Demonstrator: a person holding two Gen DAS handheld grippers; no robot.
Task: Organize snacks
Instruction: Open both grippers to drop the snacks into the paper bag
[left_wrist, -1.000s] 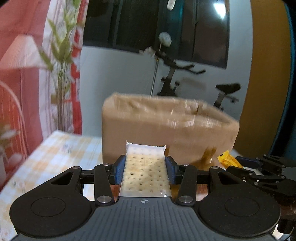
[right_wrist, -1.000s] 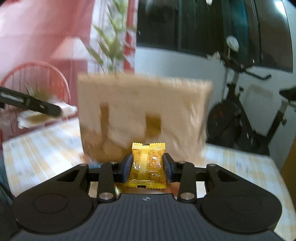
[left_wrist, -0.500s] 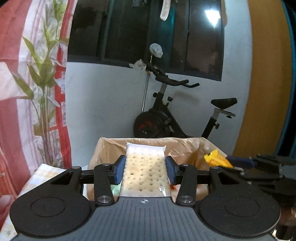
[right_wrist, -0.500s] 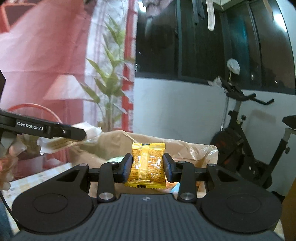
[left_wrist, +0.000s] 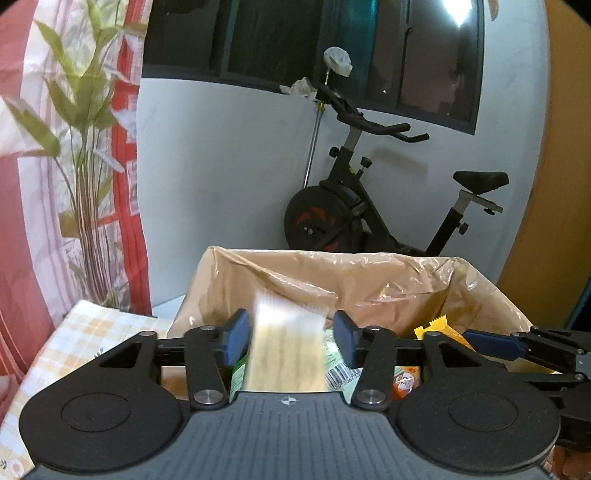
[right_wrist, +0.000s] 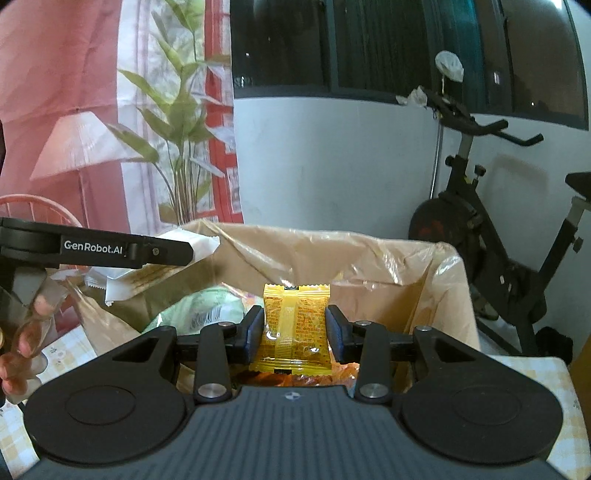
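A cardboard box (left_wrist: 491, 291) lined with clear plastic holds several snack packets. My left gripper (left_wrist: 290, 334) is open above the box; a pale cracker packet (left_wrist: 286, 350) is blurred between the spread jaws, falling free. My right gripper (right_wrist: 294, 332) is shut on a yellow snack packet (right_wrist: 293, 328) and holds it over the box (right_wrist: 443, 291). In the right wrist view the left gripper's finger (right_wrist: 129, 251) reaches in from the left with the cracker packet (right_wrist: 147, 277) under it. In the left wrist view the right gripper's fingertips (left_wrist: 491, 345) and the yellow packet (left_wrist: 439, 328) show at right.
A green-and-white packet (right_wrist: 203, 310) lies in the box. The box stands on a yellow checked tablecloth (left_wrist: 88, 332). An exercise bike (left_wrist: 369, 206) stands behind against the white wall. A plant (left_wrist: 85, 147) and red curtain are at left.
Both grippers rose from beside the box to above its opening. My left gripper's jaws have spread and the cracker packet has slipped loose. The right gripper still holds the yellow packet.
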